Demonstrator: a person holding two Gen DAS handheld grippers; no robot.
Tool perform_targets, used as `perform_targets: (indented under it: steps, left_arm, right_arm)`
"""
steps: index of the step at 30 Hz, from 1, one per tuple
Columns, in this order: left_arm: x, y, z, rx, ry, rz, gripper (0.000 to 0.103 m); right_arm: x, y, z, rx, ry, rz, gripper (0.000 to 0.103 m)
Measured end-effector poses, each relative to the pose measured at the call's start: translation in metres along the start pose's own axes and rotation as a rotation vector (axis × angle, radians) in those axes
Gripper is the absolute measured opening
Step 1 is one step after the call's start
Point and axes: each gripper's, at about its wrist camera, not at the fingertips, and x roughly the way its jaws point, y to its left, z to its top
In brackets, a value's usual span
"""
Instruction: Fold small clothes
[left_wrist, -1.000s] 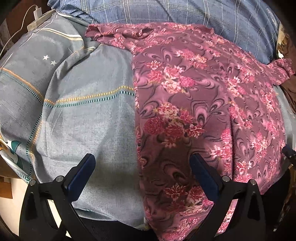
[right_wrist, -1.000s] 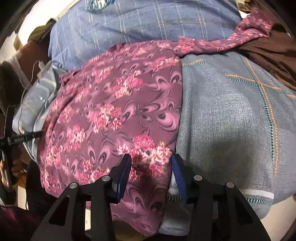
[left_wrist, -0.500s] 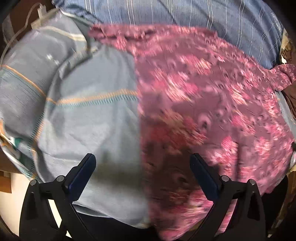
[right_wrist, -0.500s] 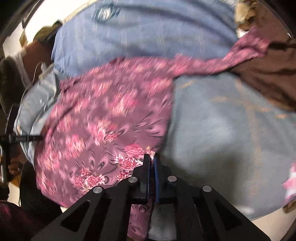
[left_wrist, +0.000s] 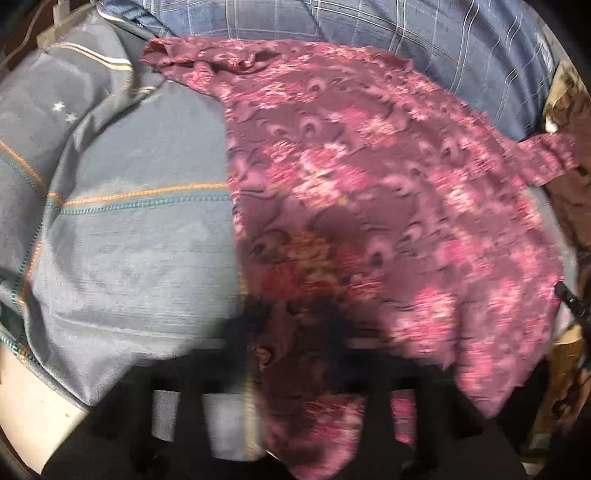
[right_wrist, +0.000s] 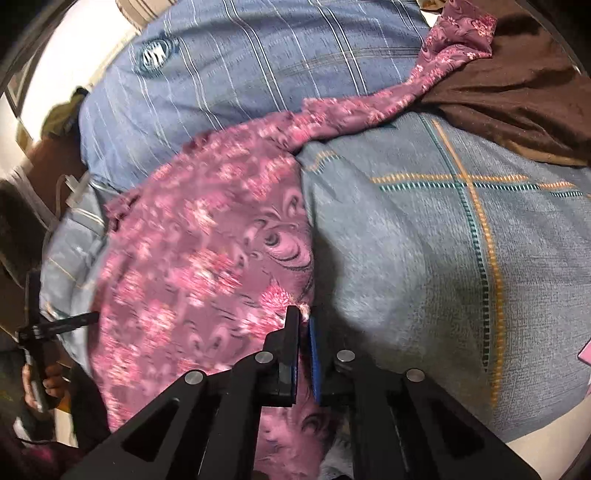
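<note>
Folding not begun: garment (left_wrist: 369, 206) lies spread across the bed (left_wrist: 140, 251). Right gripper (right_wrist: 303, 325) pinches its near hem; left gripper (left_wrist: 295, 332) fingers are closing on its near corner.

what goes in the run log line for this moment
left gripper: closing on floral garment hem | right gripper: shut on garment edge | surface: grey bedcover | fold: not yet made

Thin floral cloth garment (left_wrist: 369, 177) – coarse-woven matt bedsheet (left_wrist: 140, 258)

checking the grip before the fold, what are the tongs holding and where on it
Right tongs pinch the floral garment at its near side edge. Left tongs are closing with its near hem between them; blur hides any contact.
</note>
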Motion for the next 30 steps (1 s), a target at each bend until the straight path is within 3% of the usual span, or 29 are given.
perform_targets:
  steps: [2, 4, 7, 11, 13, 14, 15, 17, 18, 26, 28, 29, 30]
  left_arm:
    - [-0.002, 0.000, 0.007, 0.002, -0.007, 0.072, 0.013]
    - [0.001, 0.007, 0.009, -0.011, -0.001, 0.110, 0.013]
    - [0.004, 0.021, 0.005, -0.049, 0.017, 0.116, 0.016]
    - [-0.008, 0.019, 0.001, -0.006, 0.016, 0.107, 0.017]
    - [-0.018, 0.020, 0.006, 0.015, -0.005, 0.088, 0.021]
    - [-0.019, 0.016, 0.015, 0.021, -0.024, 0.087, 0.034]
    - [-0.022, 0.015, 0.024, 0.024, -0.050, 0.096, 0.055]
    - [-0.022, 0.012, 0.042, 0.034, -0.084, 0.096, 0.071]
    - [-0.018, 0.010, 0.056, 0.035, -0.090, 0.096, 0.071]
    - [0.036, 0.007, 0.130, -0.049, -0.015, 0.048, 0.071]
    - [0.049, 0.006, 0.142, -0.061, 0.006, 0.051, 0.071]
    - [0.053, 0.005, 0.146, -0.064, 0.009, 0.054, 0.071]
    - [0.055, 0.004, 0.150, -0.063, 0.003, 0.055, 0.071]
  right_arm:
    - [-0.017, 0.004, 0.005, 0.014, -0.035, 0.071, 0.005]
    - [-0.028, 0.013, 0.009, -0.007, -0.058, 0.079, 0.005]
    - [-0.021, 0.013, 0.008, -0.019, -0.031, 0.027, 0.005]
    - [0.004, -0.005, -0.002, 0.011, 0.085, -0.058, 0.012]
    - [-0.004, -0.003, 0.009, 0.011, 0.044, -0.024, 0.014]
    - [-0.011, -0.001, 0.019, 0.017, 0.004, -0.005, 0.020]
    - [-0.015, -0.001, 0.027, 0.022, -0.027, 0.010, 0.033]
    - [-0.017, 0.003, 0.055, 0.035, -0.093, 0.050, 0.047]
    - [-0.012, 0.004, 0.064, 0.034, -0.100, 0.059, 0.049]
    - [0.098, -0.007, 0.137, 0.174, -0.011, 0.073, 0.048]
    - [0.115, -0.010, 0.144, 0.209, -0.005, 0.094, 0.033]
    - [0.119, -0.008, 0.148, 0.202, -0.014, 0.096, 0.008]
    - [0.119, -0.004, 0.156, 0.163, -0.018, 0.065, 0.008]
